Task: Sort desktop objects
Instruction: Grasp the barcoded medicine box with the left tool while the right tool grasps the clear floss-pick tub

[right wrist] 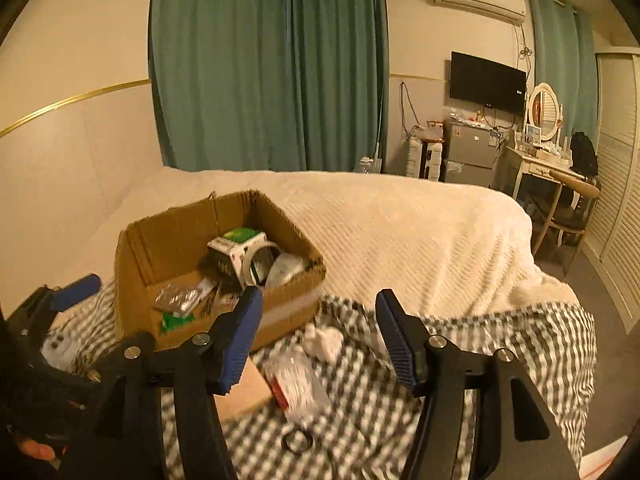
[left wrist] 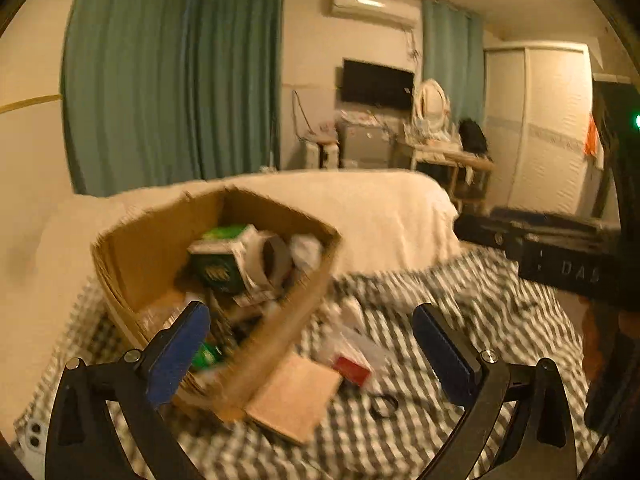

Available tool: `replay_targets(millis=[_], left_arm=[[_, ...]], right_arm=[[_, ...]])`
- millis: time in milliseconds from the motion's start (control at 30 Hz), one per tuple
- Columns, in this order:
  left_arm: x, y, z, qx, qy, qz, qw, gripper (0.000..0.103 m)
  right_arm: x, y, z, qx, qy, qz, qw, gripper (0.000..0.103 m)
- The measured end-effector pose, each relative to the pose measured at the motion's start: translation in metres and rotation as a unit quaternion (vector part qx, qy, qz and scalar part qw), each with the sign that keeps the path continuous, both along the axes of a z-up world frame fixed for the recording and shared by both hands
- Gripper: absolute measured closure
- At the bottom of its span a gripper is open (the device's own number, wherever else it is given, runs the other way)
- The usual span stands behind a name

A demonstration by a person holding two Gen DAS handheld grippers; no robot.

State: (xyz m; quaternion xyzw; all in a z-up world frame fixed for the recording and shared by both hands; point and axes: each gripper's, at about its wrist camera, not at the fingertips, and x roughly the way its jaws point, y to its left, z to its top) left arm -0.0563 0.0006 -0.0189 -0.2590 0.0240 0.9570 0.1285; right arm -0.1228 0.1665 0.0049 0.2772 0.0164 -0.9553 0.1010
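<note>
Cardboard box [right wrist: 216,256] on bed [right wrist: 400,232], just ahead-left of right hand-held gripper [right wrist: 316,340], jaws apart, empty; left hand-held gripper [left wrist: 312,344] spread wide, empty.

Your left gripper [left wrist: 310,344] hangs with its blue-padded jaws spread wide and nothing between them, above the checked grey-and-white cloth [left wrist: 460,320]. The open brown cardboard box [left wrist: 152,256] of jumbled items sits ahead left; a flat tan square pad [left wrist: 294,396] touches its near corner.
</note>
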Motion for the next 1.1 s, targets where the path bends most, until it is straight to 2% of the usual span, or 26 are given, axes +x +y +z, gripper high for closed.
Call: replay_targets(millis=[233,367,567,700,833,933,1100], left_arm=[[0.005,0.030,-0.047,-0.033,-0.061,-0.004,0.9976,0.000],[0.000,0.033,-0.069,-0.051,-0.075,0.004,0.9959,0.000],[-0.018,0.025,-0.104,-0.076,-0.103,0.036,0.9911,0.000],[-0.031,0.018,-0.121,-0.083,-0.127,0.047,0.9873,0.000],[-0.045,0.009,-0.132,-0.081,-0.151,0.067,0.9830,0.000],[-0.053,0.004,-0.140,-0.072,-0.175,0.064,0.9797,0.000],[-0.061,0.005,-0.150,-0.094,-0.195,0.066,0.9741,0.000]], right_arm=[[0.019,0.028,-0.032,-0.003,-0.034,-0.012,0.999,0.043],[0.015,0.035,-0.054,-0.004,-0.053,-0.019,0.998,0.043],[0.007,0.043,-0.104,-0.023,-0.094,-0.026,0.995,0.043],[0.002,0.043,-0.140,-0.025,-0.141,-0.023,0.989,0.043],[0.003,0.041,-0.142,-0.034,-0.145,-0.017,0.989,0.043],[0.003,0.039,-0.142,-0.038,-0.150,-0.013,0.988,0.043],[0.000,0.030,-0.145,-0.033,-0.160,0.011,0.987,0.041]])
